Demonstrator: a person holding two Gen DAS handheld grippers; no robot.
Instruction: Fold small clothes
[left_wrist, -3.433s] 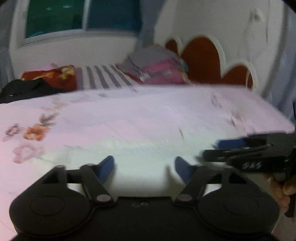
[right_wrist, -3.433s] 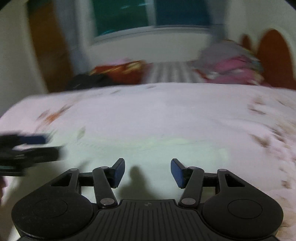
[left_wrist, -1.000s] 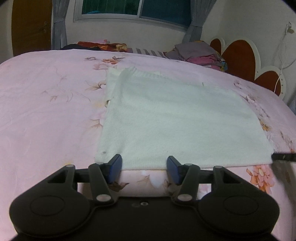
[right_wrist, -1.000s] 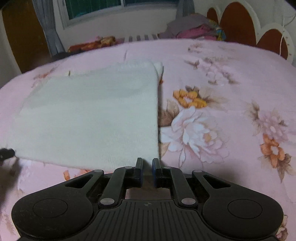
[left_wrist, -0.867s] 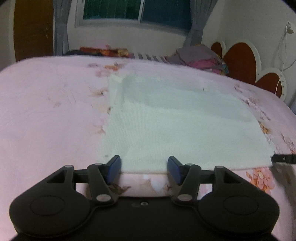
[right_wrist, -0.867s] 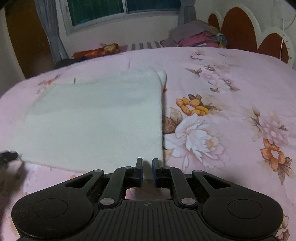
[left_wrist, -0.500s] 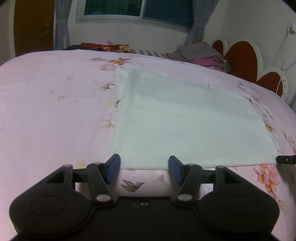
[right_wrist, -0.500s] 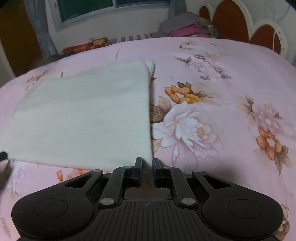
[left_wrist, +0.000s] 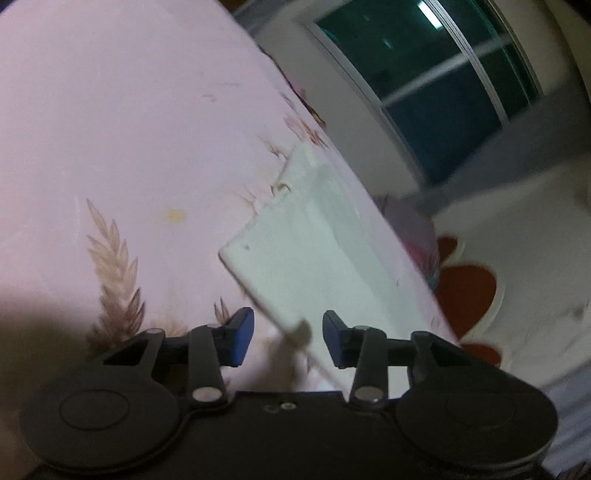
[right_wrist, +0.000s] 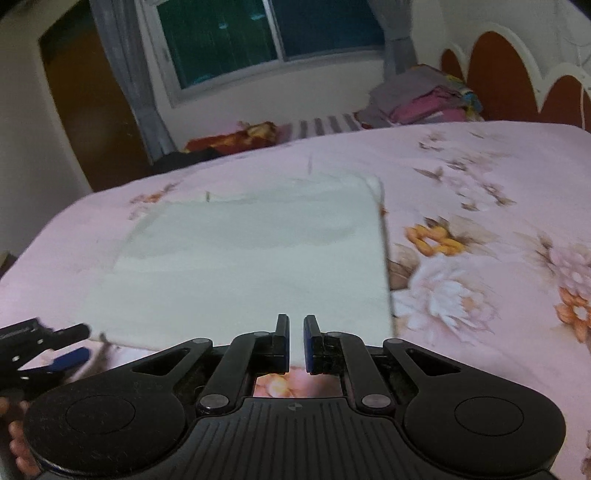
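A pale mint knitted cloth (right_wrist: 251, 266) lies flat on the pink floral bedspread (right_wrist: 480, 206). My right gripper (right_wrist: 294, 343) is shut on the cloth's near edge, close to its near right corner. In the left wrist view the camera is rolled sideways; the cloth (left_wrist: 314, 251) runs diagonally and its near left corner sits between the open blue pads of my left gripper (left_wrist: 288, 338). The left gripper also shows at the left edge of the right wrist view (right_wrist: 70, 345), beside the cloth's near left corner.
A pile of folded clothes (right_wrist: 424, 96) and striped and red fabrics (right_wrist: 258, 134) lie at the far side of the bed. A red scalloped headboard (right_wrist: 517, 74) stands at the right. A window (right_wrist: 258, 33) with grey curtains is behind.
My left gripper has rolled sideways and dropped to the cloth's near left corner, still open. My right gripper stays shut on the near edge, which now looks slightly lifted.
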